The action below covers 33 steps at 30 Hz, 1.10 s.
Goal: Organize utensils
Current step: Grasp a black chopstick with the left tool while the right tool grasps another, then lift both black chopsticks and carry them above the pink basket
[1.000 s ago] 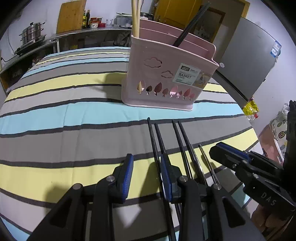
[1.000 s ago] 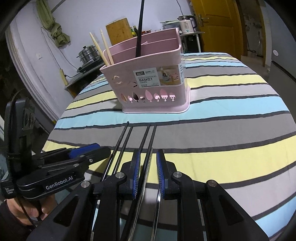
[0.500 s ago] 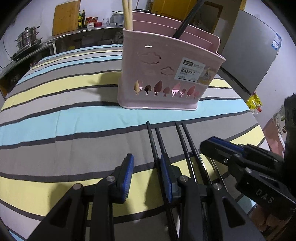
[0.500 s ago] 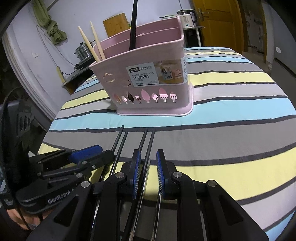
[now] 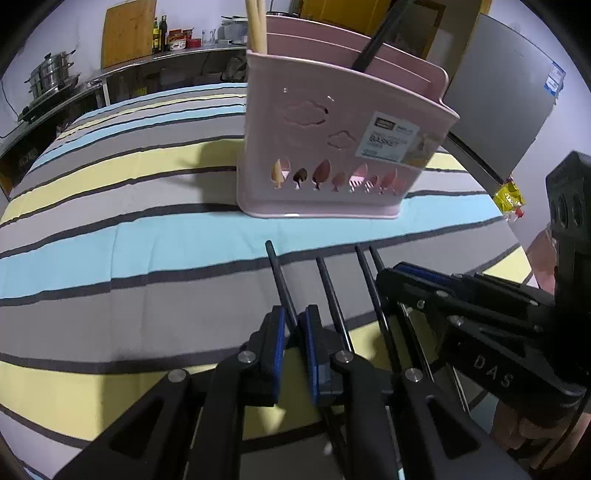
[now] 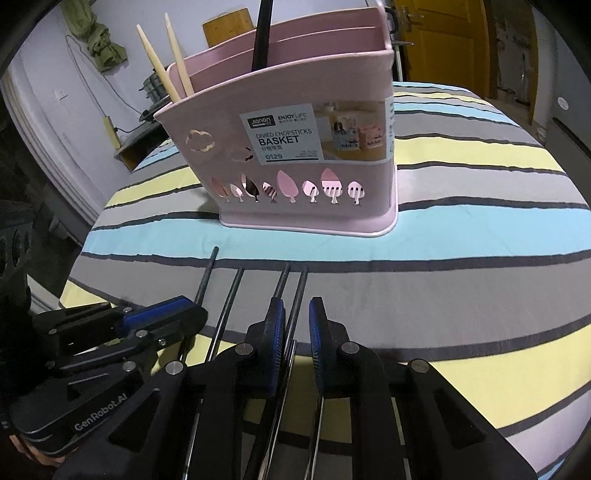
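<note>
Chopsticks, four black ones, lie side by side on the striped cloth of the worktop (image 5: 110, 258), tips toward the pink basket (image 5: 332, 155) that stands just beyond them. In the left wrist view the left claw (image 5: 291, 332) has just been closing, and its blue pads now pinch the leftmost black chopstick (image 5: 279, 280) near its middle. The right claw (image 5: 410, 275) reaches in from the right, low over the other sticks. Inside the basket, two pale chopsticks (image 5: 256, 22) and a dark utensil (image 5: 376, 40) already stand upright.

In the right wrist view the right claw (image 6: 297, 325) has also been closing; the rightmost black chopstick (image 6: 301, 291) runs between its pads with a gap showing on the right, so I judge it not yet gripped. Metal utensils (image 6: 284, 373) lie below that claw, their kind too hidden to tell. The left claw (image 6: 166, 314) sits at the lower left, over the leftmost stick.

The step in hand looks like the pickup of loose chopsticks. Next, the left hand would lift its stick clear of the cloth, tip it upright and lower it into a basket compartment, while the right finishes its squeeze.
</note>
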Each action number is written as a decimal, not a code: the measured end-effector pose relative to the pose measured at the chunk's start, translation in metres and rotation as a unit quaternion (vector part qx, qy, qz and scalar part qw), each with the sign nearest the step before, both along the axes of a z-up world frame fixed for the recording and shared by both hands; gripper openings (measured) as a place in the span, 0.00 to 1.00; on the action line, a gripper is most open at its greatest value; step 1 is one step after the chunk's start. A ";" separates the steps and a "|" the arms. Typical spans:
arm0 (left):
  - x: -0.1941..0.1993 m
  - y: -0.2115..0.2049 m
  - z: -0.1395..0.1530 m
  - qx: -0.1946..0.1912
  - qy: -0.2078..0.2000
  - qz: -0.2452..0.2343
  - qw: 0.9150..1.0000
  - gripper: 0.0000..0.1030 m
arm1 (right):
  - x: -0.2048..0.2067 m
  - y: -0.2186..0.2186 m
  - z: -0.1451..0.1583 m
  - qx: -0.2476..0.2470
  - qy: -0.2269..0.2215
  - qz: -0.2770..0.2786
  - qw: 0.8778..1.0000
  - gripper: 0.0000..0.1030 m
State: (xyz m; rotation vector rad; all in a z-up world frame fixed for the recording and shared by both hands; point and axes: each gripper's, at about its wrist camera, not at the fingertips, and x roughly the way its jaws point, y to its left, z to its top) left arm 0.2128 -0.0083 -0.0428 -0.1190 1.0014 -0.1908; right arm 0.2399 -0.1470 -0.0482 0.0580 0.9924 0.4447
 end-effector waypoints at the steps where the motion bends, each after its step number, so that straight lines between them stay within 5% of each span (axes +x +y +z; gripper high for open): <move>1: 0.003 0.001 0.000 -0.006 0.004 0.002 1.000 0.13 | 0.002 0.000 0.000 -0.001 0.002 0.000 1.000 0.14; 13: 0.024 -0.001 0.000 -0.010 0.021 0.001 1.000 0.10 | 0.010 0.008 -0.001 -0.020 0.006 0.001 1.000 0.07; 19: 0.021 0.001 0.006 -0.005 0.018 -0.002 1.000 0.08 | 0.011 0.000 0.004 0.010 0.009 -0.008 1.000 0.06; 33: 0.004 0.017 0.069 -0.015 -0.048 -0.004 0.999 0.06 | -0.006 -0.009 0.076 0.054 -0.075 -0.008 0.996 0.04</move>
